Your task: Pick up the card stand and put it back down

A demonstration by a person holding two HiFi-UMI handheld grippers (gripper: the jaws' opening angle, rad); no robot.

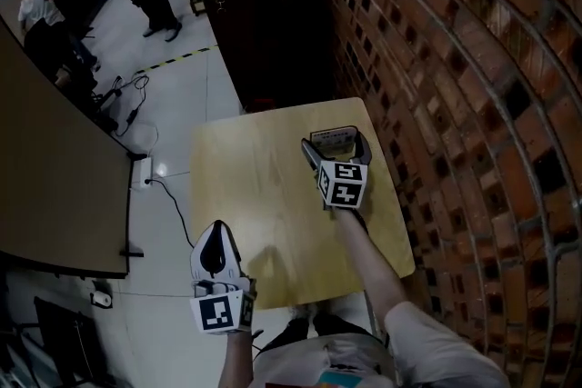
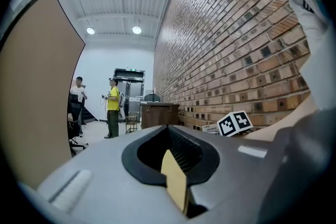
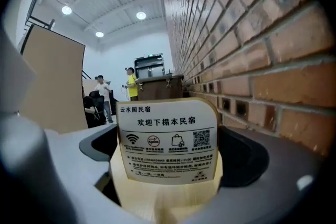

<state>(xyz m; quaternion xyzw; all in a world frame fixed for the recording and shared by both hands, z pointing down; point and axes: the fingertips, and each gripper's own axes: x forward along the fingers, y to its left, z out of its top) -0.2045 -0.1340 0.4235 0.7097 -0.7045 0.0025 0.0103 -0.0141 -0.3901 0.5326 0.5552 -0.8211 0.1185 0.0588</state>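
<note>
Right gripper [image 1: 335, 150]: jaws appear closed against the sides of the card stand [image 1: 333, 139], keeping it upright at the far right of the counter [image 1: 255, 195]. Left gripper [image 1: 216, 232]: jaws together and empty, parked clear of the counter's near edge.

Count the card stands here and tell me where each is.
1. The card stand sits between the jaws of the right gripper, at the table's far right by the brick wall. No other shows.
</note>
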